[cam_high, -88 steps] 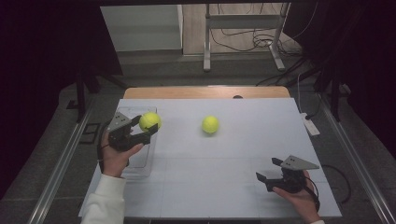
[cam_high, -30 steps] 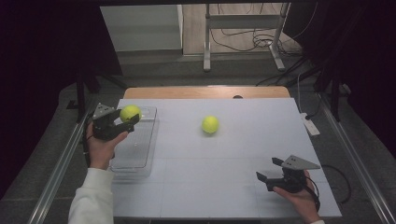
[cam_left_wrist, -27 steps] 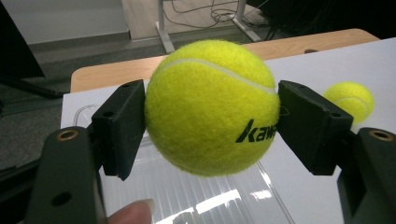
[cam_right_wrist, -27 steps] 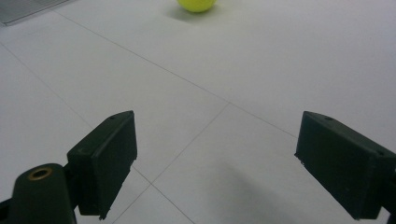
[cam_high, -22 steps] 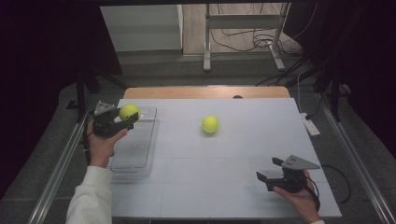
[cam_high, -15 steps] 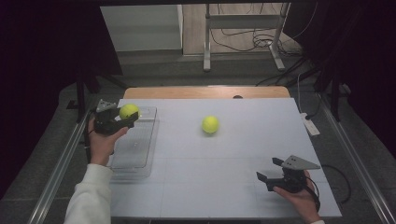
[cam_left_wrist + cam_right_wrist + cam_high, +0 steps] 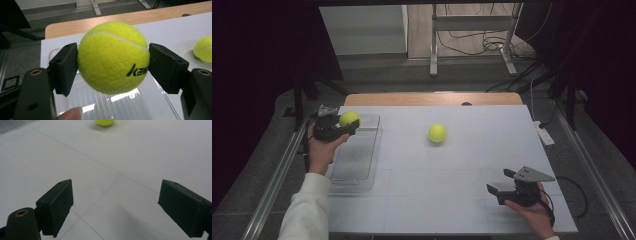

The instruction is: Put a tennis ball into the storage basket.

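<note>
The high view is dim and soft, its edges sinking into near-black, while the white table (image 7: pixel 462 165) stands evenly lit from above, with only a faint shadow beneath the loose tennis ball (image 7: pixel 437 133). In the left gripper view the held tennis ball (image 7: pixel 113 57) is bright and sharp, and glare streaks the clear tray (image 7: pixel 120 107) below it. The right gripper view is evenly lit, its dark jaws slightly soft, casting a vague shadow on the table.

Yellow tennis ball (image 7: pixel 113 57), black lettering, clamped between jaws above clear tray (image 7: pixel 362 165).
</note>
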`<state>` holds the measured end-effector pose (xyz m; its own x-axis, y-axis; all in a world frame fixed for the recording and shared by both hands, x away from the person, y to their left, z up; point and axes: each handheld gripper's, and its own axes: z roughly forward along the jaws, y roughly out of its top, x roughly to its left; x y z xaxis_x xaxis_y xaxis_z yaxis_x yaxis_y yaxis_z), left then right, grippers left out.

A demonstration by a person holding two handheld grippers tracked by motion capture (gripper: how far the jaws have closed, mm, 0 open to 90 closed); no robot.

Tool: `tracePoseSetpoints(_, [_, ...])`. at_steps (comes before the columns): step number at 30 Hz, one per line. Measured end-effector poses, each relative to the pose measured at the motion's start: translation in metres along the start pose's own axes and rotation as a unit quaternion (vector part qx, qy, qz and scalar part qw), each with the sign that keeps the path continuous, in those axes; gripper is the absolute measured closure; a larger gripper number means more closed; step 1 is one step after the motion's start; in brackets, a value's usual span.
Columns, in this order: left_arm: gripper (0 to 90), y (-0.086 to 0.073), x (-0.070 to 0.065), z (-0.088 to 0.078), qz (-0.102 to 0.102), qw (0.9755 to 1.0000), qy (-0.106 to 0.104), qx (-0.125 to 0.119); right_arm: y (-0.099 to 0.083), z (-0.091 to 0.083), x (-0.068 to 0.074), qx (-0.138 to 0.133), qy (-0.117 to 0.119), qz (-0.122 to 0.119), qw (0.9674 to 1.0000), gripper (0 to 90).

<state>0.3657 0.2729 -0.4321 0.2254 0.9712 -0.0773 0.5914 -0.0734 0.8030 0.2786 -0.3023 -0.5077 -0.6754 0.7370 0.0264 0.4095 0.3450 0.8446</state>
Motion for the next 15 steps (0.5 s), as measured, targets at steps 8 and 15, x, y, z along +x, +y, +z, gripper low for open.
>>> tracePoseSetpoints(8, [27.7, 0.001, 0.002, 0.007, 0.001, 0.9998, 0.007, 0.019, 0.000, 0.000, 0.000, 0.001, -0.001, 0.000, 1.0000, 12.9])
tracePoseSetpoints(15, [27.7, 0.000, 0.005, 0.016, -0.001, 0.9993, 0.009, 0.038, 0.000, 0.000, 0.000, 0.001, 0.000, 0.000, 1.0000, 12.9])
